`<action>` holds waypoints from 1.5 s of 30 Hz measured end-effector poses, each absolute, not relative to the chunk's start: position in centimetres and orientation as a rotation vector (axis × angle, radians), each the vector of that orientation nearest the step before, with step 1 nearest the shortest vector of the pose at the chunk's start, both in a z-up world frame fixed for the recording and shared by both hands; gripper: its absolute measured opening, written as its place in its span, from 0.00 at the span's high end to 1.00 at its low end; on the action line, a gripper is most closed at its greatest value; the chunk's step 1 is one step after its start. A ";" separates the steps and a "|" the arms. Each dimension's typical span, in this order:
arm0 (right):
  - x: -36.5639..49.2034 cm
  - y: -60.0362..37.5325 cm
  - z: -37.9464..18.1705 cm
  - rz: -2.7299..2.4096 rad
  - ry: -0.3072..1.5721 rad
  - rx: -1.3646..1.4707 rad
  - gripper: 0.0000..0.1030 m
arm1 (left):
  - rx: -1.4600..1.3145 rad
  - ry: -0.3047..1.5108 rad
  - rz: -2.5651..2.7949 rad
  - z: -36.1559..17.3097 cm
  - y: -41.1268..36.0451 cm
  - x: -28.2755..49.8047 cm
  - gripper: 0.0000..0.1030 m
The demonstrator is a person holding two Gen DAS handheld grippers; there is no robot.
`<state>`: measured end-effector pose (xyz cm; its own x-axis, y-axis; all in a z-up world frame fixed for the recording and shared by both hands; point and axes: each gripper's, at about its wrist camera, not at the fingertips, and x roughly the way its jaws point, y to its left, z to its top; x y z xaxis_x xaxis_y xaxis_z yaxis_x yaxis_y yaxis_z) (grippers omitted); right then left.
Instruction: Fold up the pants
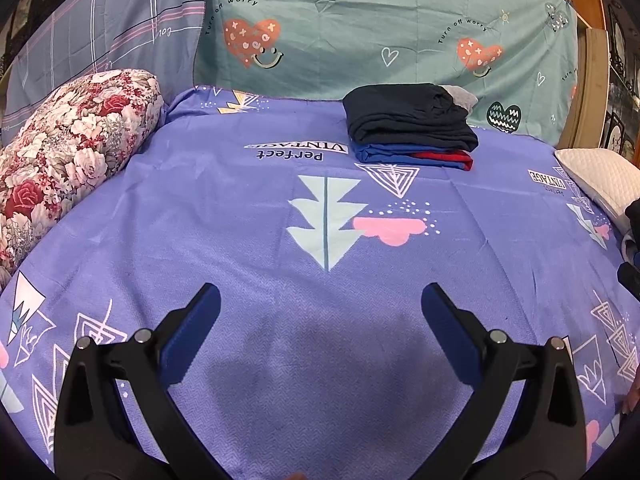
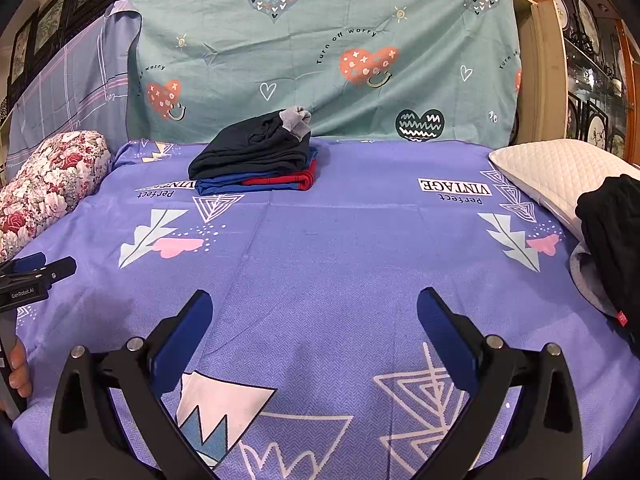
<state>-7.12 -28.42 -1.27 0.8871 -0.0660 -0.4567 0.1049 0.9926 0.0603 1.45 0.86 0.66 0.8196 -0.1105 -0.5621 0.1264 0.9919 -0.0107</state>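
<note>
Both my claws hang spread and empty over the purple bedsheet [image 1: 240, 240]: my left claw [image 1: 320, 312] and my right claw [image 2: 314, 316], jaws wide apart, nothing between them. At the far edge of the bed, against the teal heart-print sheet [image 1: 360, 40], sits a stack of folded pants [image 1: 412, 128] (dark pair on top, blue and red beneath). More dark pants [image 2: 612, 236] lie crumpled at my right, partly over a white quilted pillow [image 2: 548, 172]. A floral bolster [image 1: 60, 152] lies along the left side.
</note>
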 end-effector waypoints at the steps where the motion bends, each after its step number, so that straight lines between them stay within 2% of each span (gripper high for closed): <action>1: -7.1 -28.4 -1.3 -0.089 0.471 0.084 0.01 | 0.030 0.594 -0.125 0.7 0.8 1.4 0.02; 21: -7.1 -28.4 -1.3 -0.089 0.472 0.084 0.01 | 0.010 0.604 -0.141 0.7 1.0 1.5 0.02; 37: -7.2 -28.5 -1.4 -0.097 0.481 0.094 0.01 | 0.033 0.527 -0.097 1.4 1.2 0.8 0.02; 45: -7.1 -28.6 -1.4 -0.095 0.481 0.094 0.01 | 0.011 0.606 -0.115 0.6 1.4 1.7 0.02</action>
<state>-7.10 -28.58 -1.41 0.8821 -0.0689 -0.4660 0.1133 0.9912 0.0679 1.75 1.37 0.57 0.8158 -0.1050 -0.5687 0.1112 0.9935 -0.0239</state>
